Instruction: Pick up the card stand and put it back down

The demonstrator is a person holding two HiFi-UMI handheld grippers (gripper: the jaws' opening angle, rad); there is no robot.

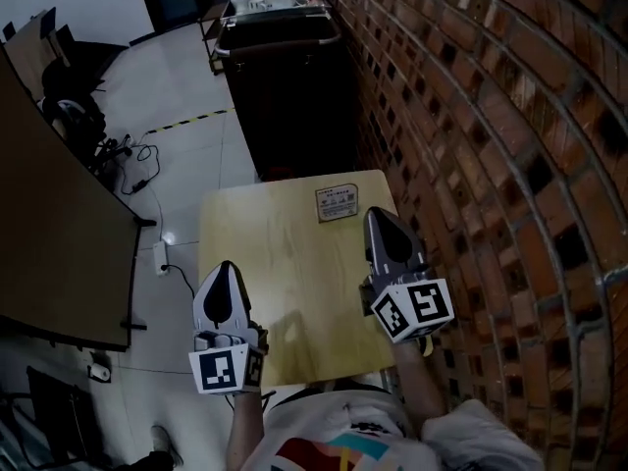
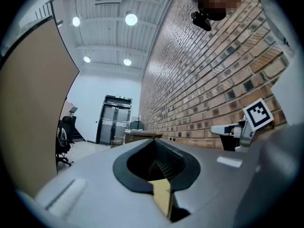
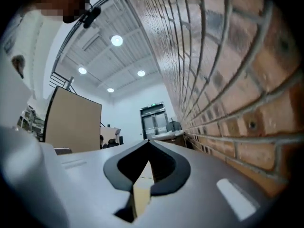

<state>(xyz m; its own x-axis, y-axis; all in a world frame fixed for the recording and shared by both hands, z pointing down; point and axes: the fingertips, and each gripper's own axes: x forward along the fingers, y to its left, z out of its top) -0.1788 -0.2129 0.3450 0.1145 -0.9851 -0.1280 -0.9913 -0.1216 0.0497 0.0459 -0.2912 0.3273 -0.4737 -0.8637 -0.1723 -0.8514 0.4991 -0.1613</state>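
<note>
The card stand (image 1: 337,203) is a small pale sign with print, at the far edge of the light wooden table (image 1: 285,292). My right gripper (image 1: 378,214) points away from me just right of the stand, apart from it, jaws together with nothing between them. In the right gripper view its tips (image 3: 148,141) meet over the tabletop. My left gripper (image 1: 225,266) hangs over the table's near left corner, far from the stand, also shut and empty (image 2: 153,140). Neither gripper view shows the stand.
A brick wall (image 1: 491,116) runs close along the table's right side. A dark cart (image 1: 285,86) stands just beyond the table's far edge. A brown partition panel (image 1: 49,234) is at the left, with cables and a power strip (image 1: 160,256) on the floor.
</note>
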